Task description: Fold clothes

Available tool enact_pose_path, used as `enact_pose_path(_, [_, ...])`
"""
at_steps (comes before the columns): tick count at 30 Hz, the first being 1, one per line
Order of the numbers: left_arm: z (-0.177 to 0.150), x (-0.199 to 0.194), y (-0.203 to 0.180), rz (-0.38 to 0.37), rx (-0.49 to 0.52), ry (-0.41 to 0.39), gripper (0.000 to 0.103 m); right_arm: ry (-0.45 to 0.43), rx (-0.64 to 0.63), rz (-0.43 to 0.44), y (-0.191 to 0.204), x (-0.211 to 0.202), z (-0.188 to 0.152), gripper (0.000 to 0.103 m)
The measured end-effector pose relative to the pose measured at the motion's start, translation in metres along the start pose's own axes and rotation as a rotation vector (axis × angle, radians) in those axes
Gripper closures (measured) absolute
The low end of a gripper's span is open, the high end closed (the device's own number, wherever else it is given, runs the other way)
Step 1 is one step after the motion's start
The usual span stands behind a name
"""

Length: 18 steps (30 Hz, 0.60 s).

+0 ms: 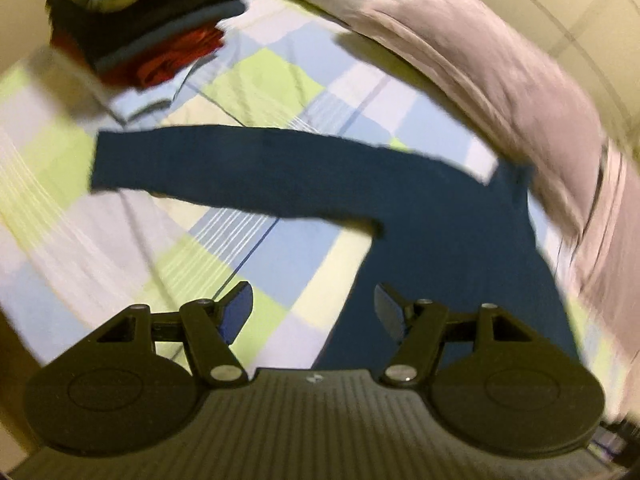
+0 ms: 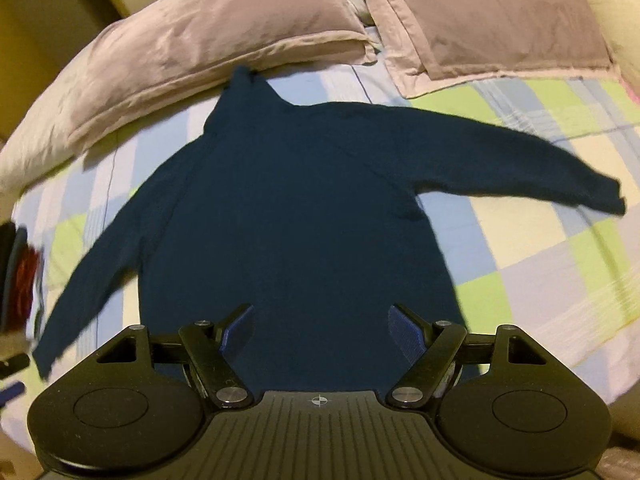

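A dark blue long-sleeved sweater (image 2: pixel 288 200) lies flat on the checked bedsheet (image 2: pixel 540 240), collar toward the pillows and both sleeves spread out. In the left wrist view its left sleeve (image 1: pixel 240 168) stretches across the middle of the sheet, and the body (image 1: pixel 460 260) runs down the right side. My left gripper (image 1: pixel 314 304) hangs open above the sheet beside the sweater's left edge, with nothing between its fingers. Above the sweater's lower body my right gripper (image 2: pixel 322 326) is also open and holds nothing.
A stack of folded clothes (image 1: pixel 152 28), red, dark and pale, sits on the bed at the far left. Two mauve pillows (image 2: pixel 224 36) (image 2: pixel 492 12) lie along the head of the bed. The wall (image 2: pixel 48 20) is behind them at the left.
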State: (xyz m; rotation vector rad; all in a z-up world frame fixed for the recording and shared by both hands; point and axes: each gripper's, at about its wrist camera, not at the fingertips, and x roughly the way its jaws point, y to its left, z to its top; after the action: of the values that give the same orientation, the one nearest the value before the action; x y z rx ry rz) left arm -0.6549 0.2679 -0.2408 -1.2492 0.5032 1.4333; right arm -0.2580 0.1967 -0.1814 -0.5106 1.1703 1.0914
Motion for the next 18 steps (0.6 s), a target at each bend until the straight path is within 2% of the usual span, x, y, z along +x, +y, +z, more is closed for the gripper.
enact_pose_path(5, [0.004, 0.055, 0.064, -0.136, -0.323, -0.077, 0.04, -0.014, 0.0, -0.003, 0.0, 0.051, -0.006, 0.026])
enact_pose_path(9, [0.0, 0.095, 0.119, -0.218, -0.593, -0.158, 0.044, 0.041, -0.002, -0.019, -0.003, 0.101, -0.012, 0.026])
enact_pose_path(14, [0.001, 0.124, 0.168, -0.203, -0.765, -0.274, 0.045, 0.06, -0.01, -0.023, -0.013, 0.143, -0.018, 0.026])
enact_pose_path(18, [0.008, 0.136, 0.192, -0.146, -0.818, -0.353, 0.044, 0.082, -0.02, -0.036, -0.021, 0.163, -0.018, 0.026])
